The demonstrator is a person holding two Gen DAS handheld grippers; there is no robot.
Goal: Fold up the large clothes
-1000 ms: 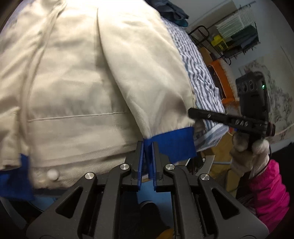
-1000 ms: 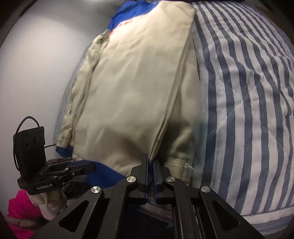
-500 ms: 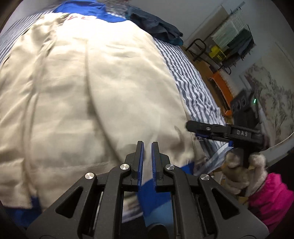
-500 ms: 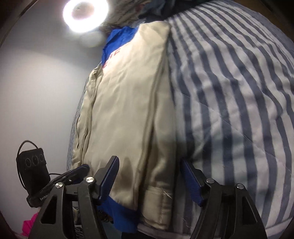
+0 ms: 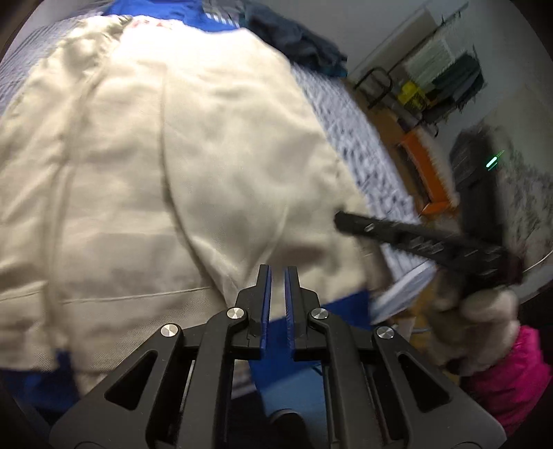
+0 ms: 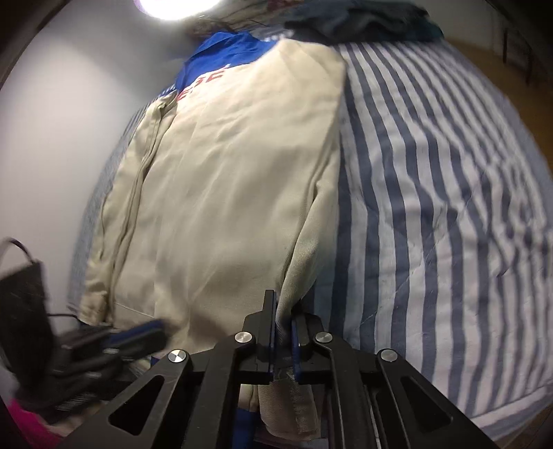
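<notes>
Striped bedding (image 6: 432,207) carries my work: a beige jacket (image 6: 224,190) with blue trim lies flat along the bed's wall side. My right tool (image 6: 283,328) pinches the jacket's near hem corner at the edge beside the stripes, cloth bunched between the pads. My left tool (image 5: 276,293) hangs above the same hem, further along it, fingers almost together, and I see no cloth between them, so I judge it empty. That is the risk: if I lift for a fold now, only one corner rises, and the hem will sag and twist. The bunched pinch might also hold only the top layer, leaving the blue lining behind. Beyond the collar lies a dark heap of clothes (image 6: 363,20); a long fold could drag into it.
</notes>
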